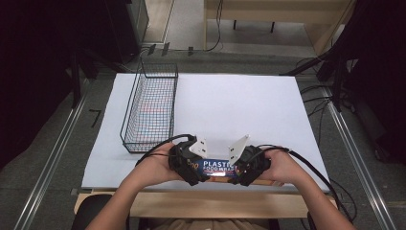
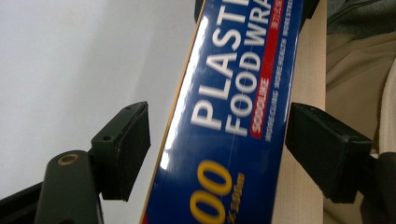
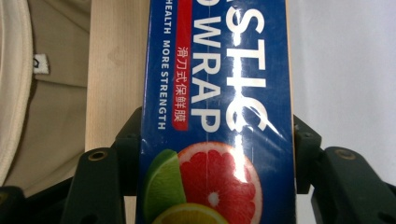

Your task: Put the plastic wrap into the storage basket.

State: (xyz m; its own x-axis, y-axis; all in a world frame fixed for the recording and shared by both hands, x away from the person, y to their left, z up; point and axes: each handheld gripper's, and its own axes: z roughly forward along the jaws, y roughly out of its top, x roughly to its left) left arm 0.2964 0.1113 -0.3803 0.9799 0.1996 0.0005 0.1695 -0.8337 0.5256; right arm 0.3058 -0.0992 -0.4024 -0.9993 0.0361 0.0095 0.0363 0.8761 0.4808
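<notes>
At the near edge of the bench [image 1: 249,105] a blue plastic wrap box [image 1: 219,168] lies with its long axis running left to right, one end at each hand. The right tool [image 1: 242,171] is clamped across its fruit-printed end; the left tool [image 1: 191,168] straddles the other end, jaws wide and clear of it. Farther off, left, stands a wire basket [image 1: 152,103].

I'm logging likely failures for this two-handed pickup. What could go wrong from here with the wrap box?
1. The left tool is open, its pads clear of the box. Only the right tool clamps it, so lifting now may let the long box swing or slip.
2. The box lies at the table's near edge, so a nudge could tip it off.
</notes>
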